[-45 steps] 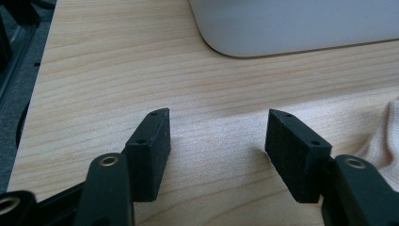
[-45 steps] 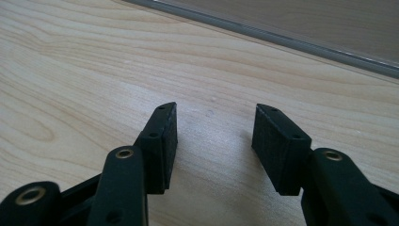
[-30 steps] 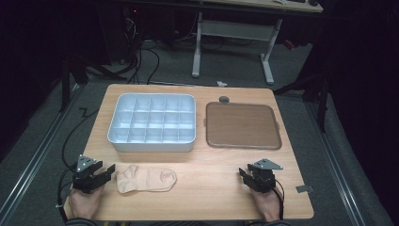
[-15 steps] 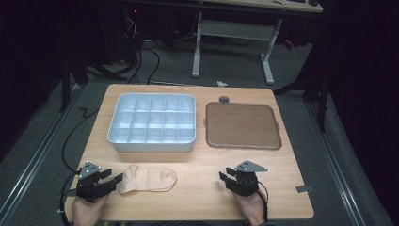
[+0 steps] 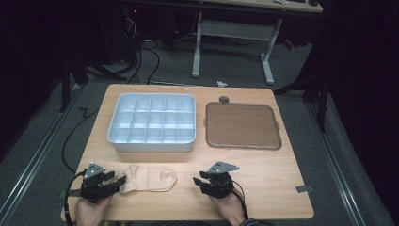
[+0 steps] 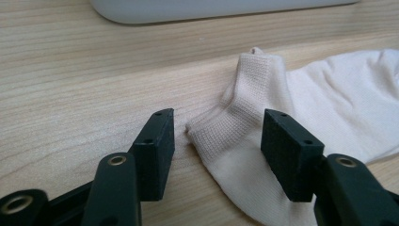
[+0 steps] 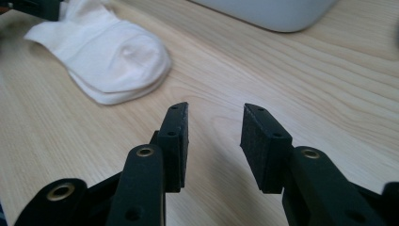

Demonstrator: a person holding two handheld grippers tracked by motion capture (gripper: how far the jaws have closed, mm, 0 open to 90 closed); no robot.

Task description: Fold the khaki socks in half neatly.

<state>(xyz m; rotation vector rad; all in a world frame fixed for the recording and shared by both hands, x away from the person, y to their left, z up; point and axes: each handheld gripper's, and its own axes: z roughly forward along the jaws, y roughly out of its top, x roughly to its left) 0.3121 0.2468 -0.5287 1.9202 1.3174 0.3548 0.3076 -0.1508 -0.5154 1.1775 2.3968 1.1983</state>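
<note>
Between the left gripper's [image 6: 216, 136] parted jaws lies the ribbed cuff of a cream sock [image 5: 149, 178], the pads not pressing it. Near the sock's toe, the right gripper [image 5: 200, 181] has been narrowing, nothing between its jaws. Beyond stands a white divided tray [image 5: 153, 143].

In the left gripper view the sock [image 6: 301, 108] runs off the frame at 3 o'clock, its toe unseen, and the grey tray [image 6: 221, 9] is cropped at 12 o'clock. In the right gripper view the sock's cuff is cut off at 11 o'clock.
</note>
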